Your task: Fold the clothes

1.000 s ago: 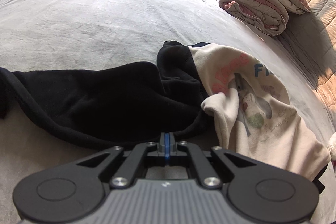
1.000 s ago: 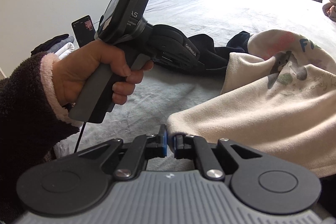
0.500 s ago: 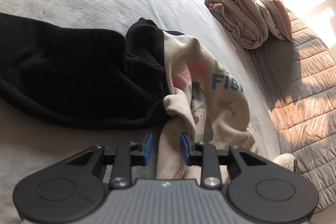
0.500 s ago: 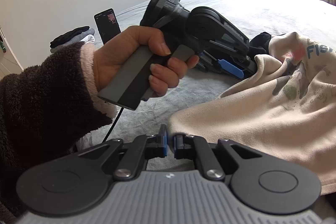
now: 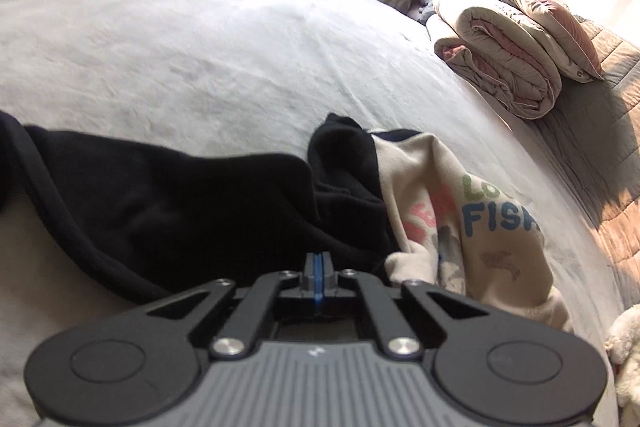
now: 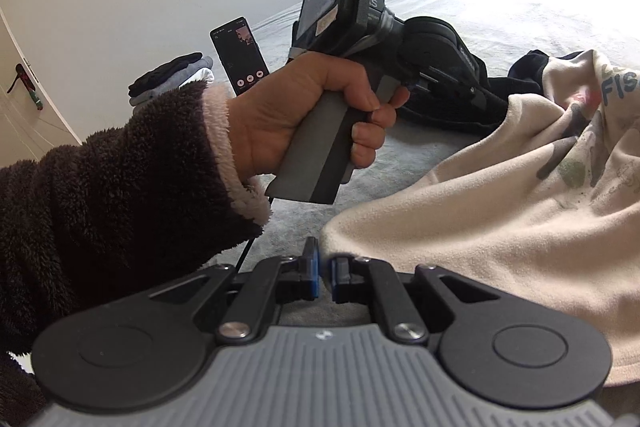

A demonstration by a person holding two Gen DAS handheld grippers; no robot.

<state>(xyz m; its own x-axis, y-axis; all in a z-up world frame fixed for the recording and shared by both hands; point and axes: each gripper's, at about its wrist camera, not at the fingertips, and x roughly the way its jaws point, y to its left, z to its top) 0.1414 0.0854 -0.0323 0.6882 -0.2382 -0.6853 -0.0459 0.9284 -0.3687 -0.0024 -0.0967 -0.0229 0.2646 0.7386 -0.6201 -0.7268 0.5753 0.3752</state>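
The sweatshirt (image 5: 472,227) lies crumpled on the bed (image 5: 200,39). Its body is cream with a printed front: blue letters "FISH", green and pink lettering, and a grey figure. Its sleeves (image 5: 168,211) and collar are black; one black sleeve spreads leftward across the sheet in the left wrist view.

The left hand-held gripper (image 5: 317,269) has its jaws pressed together, blue pads meeting, with no cloth visible between them; it sits just above the black sleeve. The right hand-held gripper (image 6: 325,269) pinches the cream hem (image 6: 400,239) at its near corner, jaws nearly together.

In the right wrist view, a hand (image 6: 296,115) in a dark fleece cuff grips the left tool's handle, blocking part of the sleeve.

Surroundings:
- Rolled quilt (image 5: 500,63) and pillow (image 5: 548,19) at the bed's far right.
- Phone (image 6: 240,57) standing upright.
- Folded pile (image 6: 172,81) beside it.
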